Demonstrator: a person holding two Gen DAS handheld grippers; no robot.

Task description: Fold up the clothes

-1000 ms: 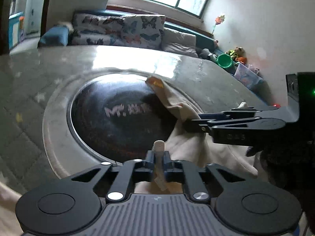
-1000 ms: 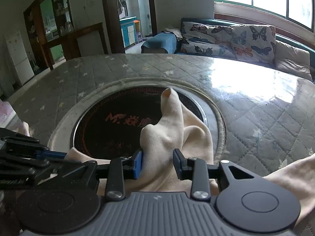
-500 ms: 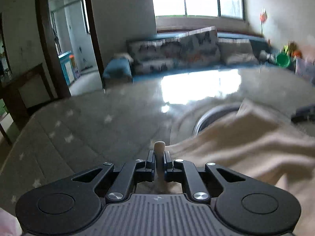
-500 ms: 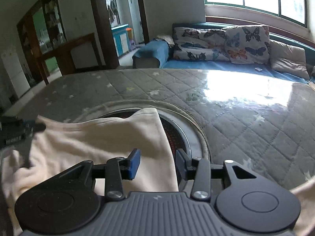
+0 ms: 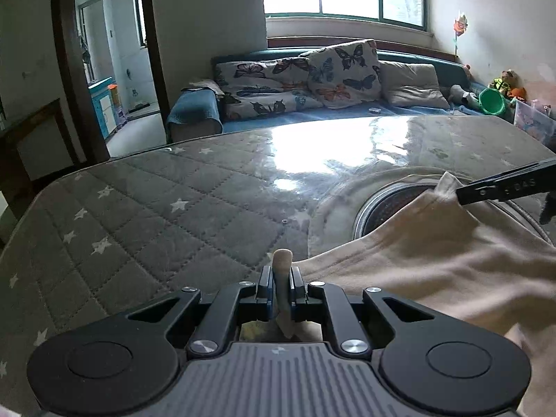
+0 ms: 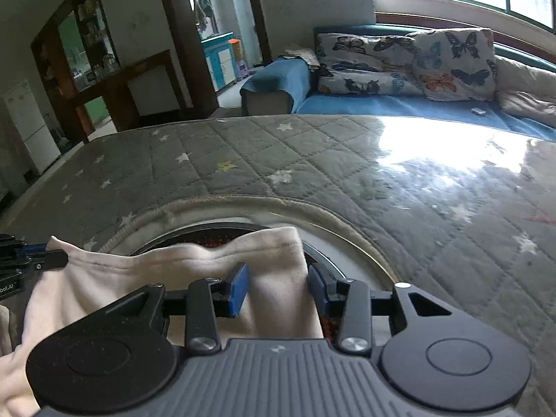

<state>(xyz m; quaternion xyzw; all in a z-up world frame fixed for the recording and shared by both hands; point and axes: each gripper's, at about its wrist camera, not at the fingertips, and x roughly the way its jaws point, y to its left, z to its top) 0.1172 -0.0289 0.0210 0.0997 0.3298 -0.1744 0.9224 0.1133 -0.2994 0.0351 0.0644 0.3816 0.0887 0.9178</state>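
Observation:
A cream garment (image 5: 434, 253) is stretched over the quilted table between my two grippers. My left gripper (image 5: 281, 288) is shut on one corner of it; a tab of cloth sticks up between the fingers. In the right wrist view the garment (image 6: 180, 274) lies spread under my right gripper (image 6: 278, 290), whose jaws stand apart with cloth between them, not pinched. The right gripper also shows in the left wrist view (image 5: 504, 189), at the garment's far corner. The left gripper shows at the left edge of the right wrist view (image 6: 21, 260).
The table has a grey star-quilted cover (image 5: 156, 208) and a round dark inset with a metal rim (image 6: 351, 260) under the garment. A sofa with butterfly cushions (image 5: 312, 80) stands behind the table. A doorway (image 5: 114, 69) is at the left.
The garment went from bunched over the round inset to pulled out flat between the grippers. My left gripper moved left, still holding its corner. The right gripper's jaws stayed apart.

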